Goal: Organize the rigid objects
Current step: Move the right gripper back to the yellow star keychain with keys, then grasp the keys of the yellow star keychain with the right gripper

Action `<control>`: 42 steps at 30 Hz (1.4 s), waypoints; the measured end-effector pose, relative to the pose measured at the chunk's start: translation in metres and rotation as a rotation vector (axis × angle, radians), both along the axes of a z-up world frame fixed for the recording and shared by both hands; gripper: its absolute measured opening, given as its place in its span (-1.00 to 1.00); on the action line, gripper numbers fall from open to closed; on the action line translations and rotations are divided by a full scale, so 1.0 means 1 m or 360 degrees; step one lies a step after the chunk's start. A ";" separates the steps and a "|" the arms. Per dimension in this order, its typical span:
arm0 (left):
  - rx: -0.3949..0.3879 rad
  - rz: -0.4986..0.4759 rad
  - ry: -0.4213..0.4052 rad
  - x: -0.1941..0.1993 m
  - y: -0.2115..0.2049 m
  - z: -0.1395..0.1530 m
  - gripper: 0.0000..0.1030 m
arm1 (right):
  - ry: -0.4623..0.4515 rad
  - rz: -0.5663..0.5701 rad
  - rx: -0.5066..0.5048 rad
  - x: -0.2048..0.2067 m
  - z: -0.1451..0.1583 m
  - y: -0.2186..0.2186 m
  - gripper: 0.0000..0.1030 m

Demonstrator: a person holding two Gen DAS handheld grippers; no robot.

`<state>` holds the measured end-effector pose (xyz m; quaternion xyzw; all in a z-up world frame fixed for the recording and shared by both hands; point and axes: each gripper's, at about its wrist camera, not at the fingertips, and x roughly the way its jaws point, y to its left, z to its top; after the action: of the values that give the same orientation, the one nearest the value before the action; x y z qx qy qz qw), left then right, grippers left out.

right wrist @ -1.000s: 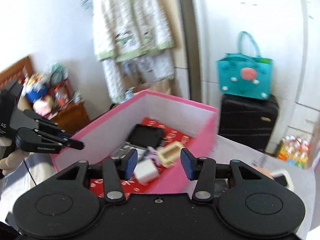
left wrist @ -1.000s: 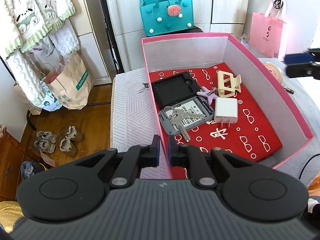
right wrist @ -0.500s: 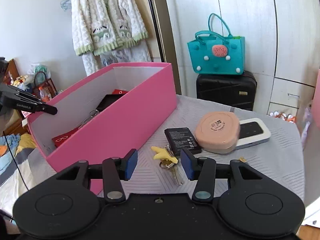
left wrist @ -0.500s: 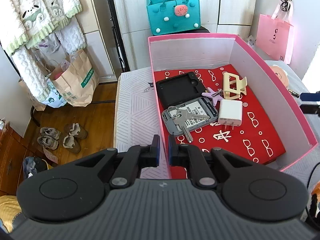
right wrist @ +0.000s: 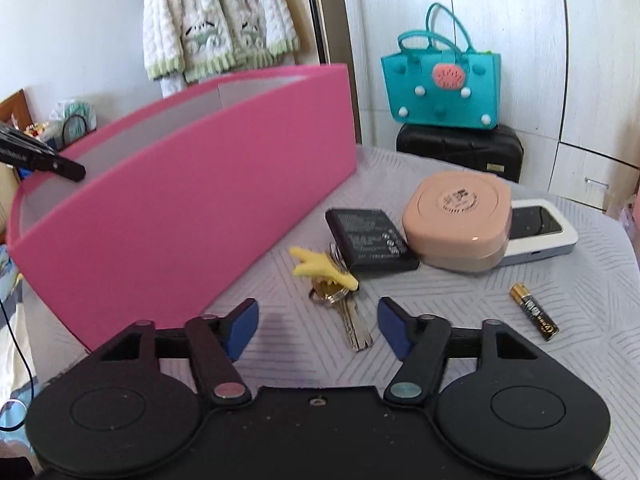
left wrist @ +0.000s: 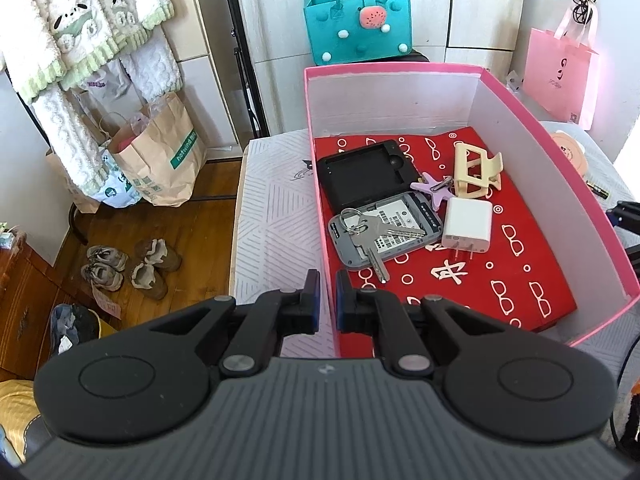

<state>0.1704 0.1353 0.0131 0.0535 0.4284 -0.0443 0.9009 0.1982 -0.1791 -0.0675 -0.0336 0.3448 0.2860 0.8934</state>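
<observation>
A pink box (left wrist: 540, 140) with a red lining holds a black case (left wrist: 364, 176), a grey device (left wrist: 384, 232) with keys (left wrist: 372, 232) on it, a white charger (left wrist: 466, 226), a cream hair clip (left wrist: 474, 172) and a purple star (left wrist: 432, 190). My left gripper (left wrist: 327, 304) is shut on the box's near-left wall. The box (right wrist: 180, 208) also shows in the right wrist view. My right gripper (right wrist: 318, 326) is open just above keys with a yellow charm (right wrist: 332, 284). Beyond lie a black battery pack (right wrist: 370, 244), a pink compact (right wrist: 458, 224), a white phone-like device (right wrist: 540, 228) and an AA battery (right wrist: 534, 316).
The box sits on a pale quilted surface (left wrist: 276, 232). To its left the wooden floor (left wrist: 192, 240) holds shoes and paper bags. A teal bag (right wrist: 440, 80) stands on a black suitcase (right wrist: 460, 148) behind. A pink gift bag (left wrist: 560, 72) is at back right.
My right gripper has dropped from above the box to the surface beside it and moved in over the yellow-charm keys. The left gripper has kept its hold on the box wall.
</observation>
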 end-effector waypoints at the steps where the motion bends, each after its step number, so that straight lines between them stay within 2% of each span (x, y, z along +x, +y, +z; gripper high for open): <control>1: -0.0004 -0.0002 0.0001 0.000 0.000 0.001 -0.87 | -0.0014 -0.0007 -0.0007 0.001 0.000 0.001 0.18; 3: 0.0001 -0.0009 -0.0010 -0.001 0.000 0.002 -0.87 | -0.0016 -0.0001 -0.0040 0.005 0.001 0.004 0.12; 6: 0.0004 -0.0014 -0.0029 -0.003 0.000 0.005 -0.87 | -0.0040 -0.0010 -0.0089 0.010 0.001 0.009 -0.14; 7: 0.0002 -0.0015 -0.0032 -0.003 0.000 0.006 -0.87 | -0.0058 -0.0017 -0.0109 0.010 0.001 0.011 -0.42; 10: 0.0002 -0.0024 -0.0037 -0.004 -0.001 0.007 -0.87 | -0.0092 -0.0029 -0.0141 0.007 0.001 0.013 -0.50; 13: -0.0002 -0.0033 -0.0038 -0.006 -0.001 0.007 -0.87 | -0.0142 -0.0052 -0.0125 0.000 0.006 0.011 -0.89; 17: -0.0008 -0.0035 -0.0036 -0.006 -0.001 0.005 -0.87 | -0.0092 -0.0034 -0.0108 -0.006 0.013 0.006 -0.89; 29: -0.0021 -0.0039 -0.0035 -0.001 0.000 0.004 -0.88 | -0.0087 0.0011 -0.0158 -0.022 0.015 0.007 -0.88; 36: -0.0038 -0.0049 -0.0038 -0.003 0.002 0.004 -0.88 | -0.0075 -0.0006 -0.0186 -0.018 0.011 0.015 -0.79; 37: -0.0038 -0.0051 -0.0039 -0.003 0.002 0.004 -0.88 | -0.0074 -0.0013 -0.0183 -0.017 0.011 0.015 -0.71; 39: -0.0046 -0.0054 -0.0039 -0.002 0.003 0.004 -0.87 | -0.0061 -0.0016 -0.0167 -0.014 0.009 0.016 -0.69; 41: -0.0048 -0.0054 -0.0040 -0.002 0.003 0.004 -0.87 | -0.0065 -0.0020 -0.0181 -0.013 0.010 0.018 -0.91; 42: -0.0049 -0.0054 -0.0039 -0.002 0.003 0.004 -0.87 | -0.0062 -0.0017 -0.0182 -0.014 0.012 0.019 -0.91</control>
<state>0.1681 0.1385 0.0166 0.0476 0.4155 -0.0654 0.9060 0.1843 -0.1599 -0.0555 -0.0882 0.3432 0.2605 0.8981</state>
